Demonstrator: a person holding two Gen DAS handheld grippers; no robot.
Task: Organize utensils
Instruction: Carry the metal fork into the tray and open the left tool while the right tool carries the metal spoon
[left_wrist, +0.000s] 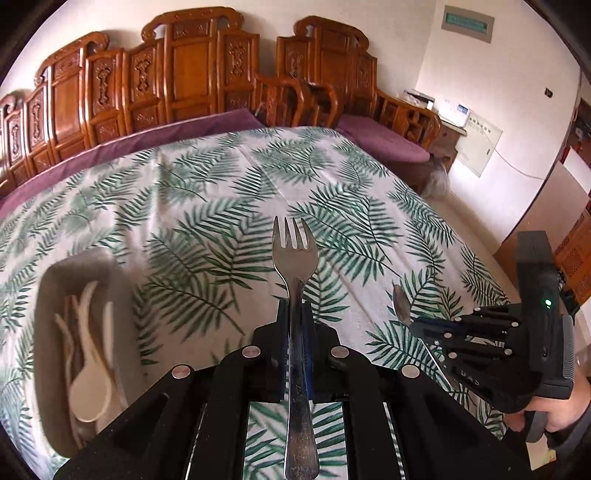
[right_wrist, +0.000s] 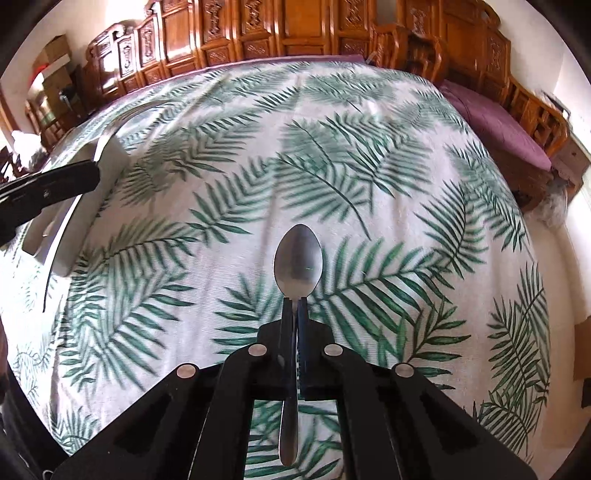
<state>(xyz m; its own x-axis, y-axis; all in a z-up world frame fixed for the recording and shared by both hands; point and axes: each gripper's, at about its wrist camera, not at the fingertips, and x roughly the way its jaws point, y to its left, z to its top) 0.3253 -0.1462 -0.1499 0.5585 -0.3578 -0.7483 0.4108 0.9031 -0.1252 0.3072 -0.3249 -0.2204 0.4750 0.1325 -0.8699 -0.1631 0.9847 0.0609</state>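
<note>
Everywhere, leaf-print tablecloth (left_wrist: 221, 192) before carved wooden chairs (left_wrist: 192, 70).

Table surface: leaf-print cloth (left_wrist: 229, 192) bare across the centre and far side; wide free passage there in both wrist views.

Obstacles:
- Grey tray (left_wrist: 50, 332) at near left, holding pale utensils (left_wrist: 90, 373); blurred, so the contents cannot be told apart.
- Right gripper (left_wrist: 415, 325) at near right, pinching a spoon (right_wrist: 298, 260); it blocks that corner.
- Left gripper (left_wrist: 295, 314), clamped on a fork (left_wrist: 294, 251), hangs just beside the tray in the right wrist view, partly over its rim.
- Carved wooden benches (left_wrist: 192, 74) line the far edge, close behind the table.

Open cloth lies between the two grippers, well apart.
</note>
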